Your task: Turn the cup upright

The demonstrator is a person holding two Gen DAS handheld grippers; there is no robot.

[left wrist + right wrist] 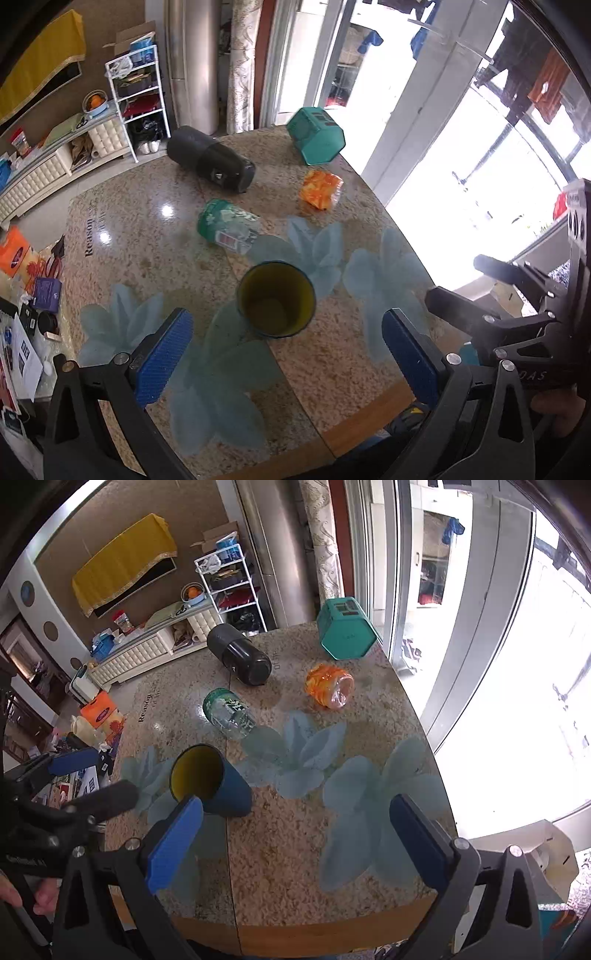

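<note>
Meanwhile, the blue cup (pixel 276 300) is standing upright on the bench (pixel 155 258), its yellow inside facing up, near the bench's six o'clock edge. Both tools are hovering released, grasping nothing: the left tool (pixel 288 354) is waiting just at the cup's six o'clock, the right tool (pixel 295 834) toward its four o'clock. Beyond, at twelve o'clock, a green-capped jar (pixel 229 230) and a black flask (pixel 210 158) are lying on their sides.

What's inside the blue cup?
Nothing visible: the blue cup stands upright, its yellow interior and bare bottom showing. In the right wrist view the right gripper finger covers part of the rim; both grippers are open.
</note>
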